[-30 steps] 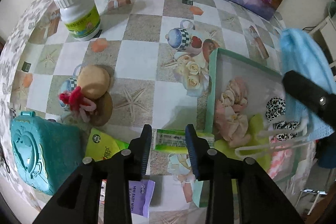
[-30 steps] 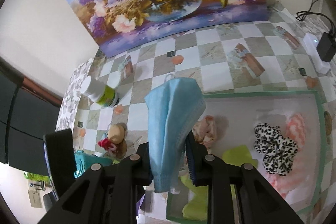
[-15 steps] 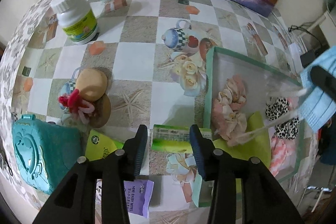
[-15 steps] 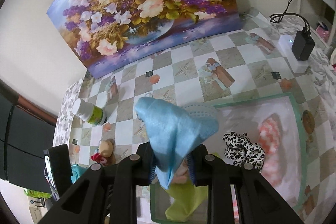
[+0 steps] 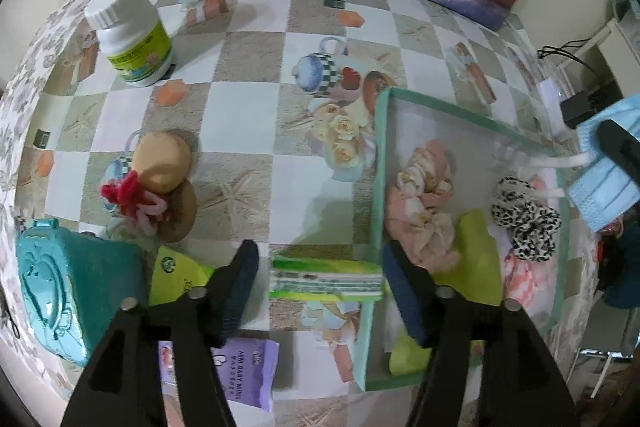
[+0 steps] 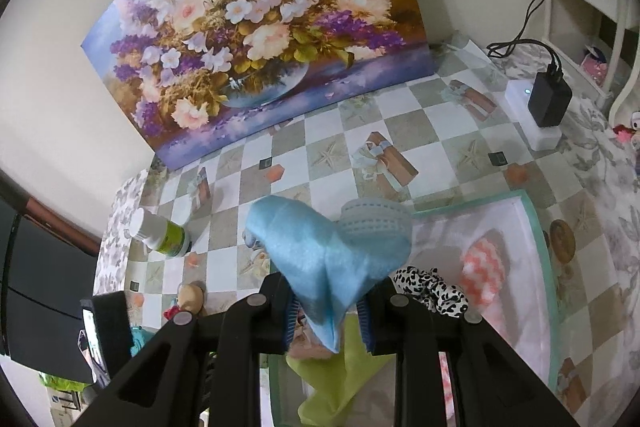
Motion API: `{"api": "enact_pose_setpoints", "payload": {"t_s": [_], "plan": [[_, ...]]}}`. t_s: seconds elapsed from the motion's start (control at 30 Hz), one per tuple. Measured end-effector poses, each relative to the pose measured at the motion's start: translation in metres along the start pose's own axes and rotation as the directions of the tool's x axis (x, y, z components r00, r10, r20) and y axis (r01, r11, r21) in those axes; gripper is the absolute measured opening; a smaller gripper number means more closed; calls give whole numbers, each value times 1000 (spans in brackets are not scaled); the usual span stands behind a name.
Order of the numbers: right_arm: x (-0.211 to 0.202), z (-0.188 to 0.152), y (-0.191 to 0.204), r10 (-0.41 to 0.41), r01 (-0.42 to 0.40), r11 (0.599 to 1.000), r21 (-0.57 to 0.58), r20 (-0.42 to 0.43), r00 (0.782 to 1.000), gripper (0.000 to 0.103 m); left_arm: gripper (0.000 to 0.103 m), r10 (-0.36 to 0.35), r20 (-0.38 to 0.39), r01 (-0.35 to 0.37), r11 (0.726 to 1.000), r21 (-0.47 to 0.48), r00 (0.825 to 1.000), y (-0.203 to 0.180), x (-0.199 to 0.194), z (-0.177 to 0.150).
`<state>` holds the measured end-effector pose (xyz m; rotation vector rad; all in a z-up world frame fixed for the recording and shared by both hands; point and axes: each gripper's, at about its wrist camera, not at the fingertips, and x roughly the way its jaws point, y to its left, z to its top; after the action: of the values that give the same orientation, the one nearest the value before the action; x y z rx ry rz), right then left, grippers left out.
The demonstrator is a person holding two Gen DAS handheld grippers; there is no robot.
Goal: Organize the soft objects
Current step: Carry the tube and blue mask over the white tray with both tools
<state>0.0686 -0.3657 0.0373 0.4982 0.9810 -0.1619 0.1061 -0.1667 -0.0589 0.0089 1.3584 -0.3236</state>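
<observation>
Right gripper (image 6: 326,311): clamped on blue face mask (image 6: 320,267), above green-rimmed tray (image 6: 554,307). Left gripper (image 5: 318,283): spread wide, empty, straddling tissue pack (image 5: 326,277) at the tray's left wall. Charger (image 6: 548,99): right view only.

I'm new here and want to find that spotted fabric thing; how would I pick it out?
Look for the green-rimmed tray on the checkered tablecloth. Inside it, between the pale pink scrunchie and a coral-and-white striped one, lies the leopard-print scrunchie. It alone is black-and-white spotted.
</observation>
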Motion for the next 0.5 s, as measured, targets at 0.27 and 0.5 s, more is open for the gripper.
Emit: {"api": "enact_pose_setpoints", "payload": {"t_s": [0.27, 0.5], "plan": [[0, -1, 0, 1, -1, 1000, 2, -2, 1000, 26, 73, 22, -66, -19, 999, 39, 998, -8, 15, -3], [0, -1, 0, 1, -1, 1000, 2, -4, 1000, 26, 64, 12, -47, -11, 1000, 21, 999, -2, 9, -3]]}}
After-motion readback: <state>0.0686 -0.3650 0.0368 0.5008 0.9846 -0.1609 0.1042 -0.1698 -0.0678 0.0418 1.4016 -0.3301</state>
